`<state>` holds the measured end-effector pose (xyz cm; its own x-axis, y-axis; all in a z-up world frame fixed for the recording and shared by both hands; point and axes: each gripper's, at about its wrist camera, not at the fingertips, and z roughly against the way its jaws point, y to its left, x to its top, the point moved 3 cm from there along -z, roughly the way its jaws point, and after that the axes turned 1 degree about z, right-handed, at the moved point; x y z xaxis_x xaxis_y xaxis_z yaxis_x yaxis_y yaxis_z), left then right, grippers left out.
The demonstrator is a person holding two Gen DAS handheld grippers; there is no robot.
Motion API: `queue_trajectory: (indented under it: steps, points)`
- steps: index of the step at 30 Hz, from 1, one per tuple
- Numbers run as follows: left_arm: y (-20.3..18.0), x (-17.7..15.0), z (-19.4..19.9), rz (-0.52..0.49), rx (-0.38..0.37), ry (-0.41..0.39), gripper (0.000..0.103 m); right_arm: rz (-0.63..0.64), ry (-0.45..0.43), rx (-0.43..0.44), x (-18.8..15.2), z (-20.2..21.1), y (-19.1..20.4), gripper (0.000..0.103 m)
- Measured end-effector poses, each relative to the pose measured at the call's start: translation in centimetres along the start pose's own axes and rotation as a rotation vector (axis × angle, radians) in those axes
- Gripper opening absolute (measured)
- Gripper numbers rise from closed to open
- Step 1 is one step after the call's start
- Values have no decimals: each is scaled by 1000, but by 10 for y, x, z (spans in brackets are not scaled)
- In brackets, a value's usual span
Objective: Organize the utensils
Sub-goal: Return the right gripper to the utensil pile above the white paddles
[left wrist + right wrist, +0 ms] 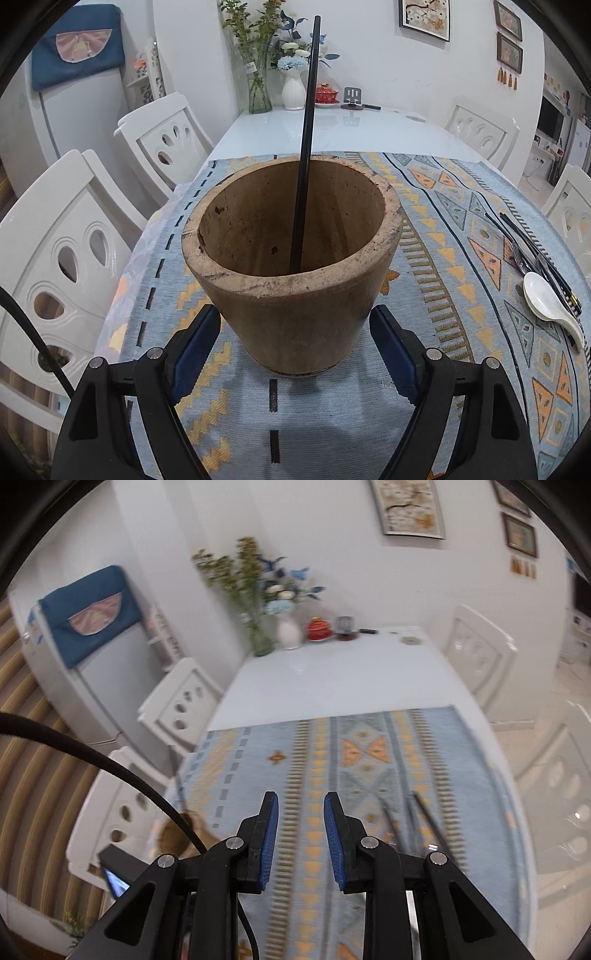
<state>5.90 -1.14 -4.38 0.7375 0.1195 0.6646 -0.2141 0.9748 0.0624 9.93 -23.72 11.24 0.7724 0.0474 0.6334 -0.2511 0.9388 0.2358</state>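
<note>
Bracing the wooden pot (291, 266) mid-mat, the left gripper (295, 332) clasps its base; one chopstick (306, 147) stands inside. The right gripper (301, 834), parted and empty, hangs above the mat; reaching hastily could scatter the utensils (535, 266) near the right edge.

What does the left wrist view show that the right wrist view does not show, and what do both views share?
Only the left wrist view shows the inside of the wooden utensil holder, one black chopstick standing in it, the white ceramic spoon on the mat, and the left gripper clamped on the holder.

Only the right wrist view shows the right gripper, its fingers apart and holding nothing.

Both show the patterned table mat, the loose black chopsticks lying on it, white chairs, and the flower vases far back.
</note>
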Motion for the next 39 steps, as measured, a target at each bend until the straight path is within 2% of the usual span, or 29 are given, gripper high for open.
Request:
queue_trajectory:
  steps: [4, 8, 16, 21, 25, 29, 39]
  points:
    - [-1, 1, -1, -1, 5, 4, 82, -47, 24, -51, -11, 1, -32, 24]
    - [-1, 1, -2, -3, 10, 7, 82, -78, 99, -95, -36, -12, -57, 24]
    - [1, -2, -6, 6, 3, 19, 82, -64, 310, -161, -99, -75, -82, 24]
    - [1, -3, -7, 8, 1, 22, 82, -18, 395, -198, -123, -104, -85, 24]
    - [1, -3, -7, 10, -3, 21, 82, 23, 427, -206, -130, -116, -81, 25]
    - [1, -4, -8, 16, -8, 23, 82, 64, 437, -216, -133, -122, -77, 37]
    - [3, -2, -8, 22, -18, 26, 82, 60, 490, -236, -142, -141, -84, 38]
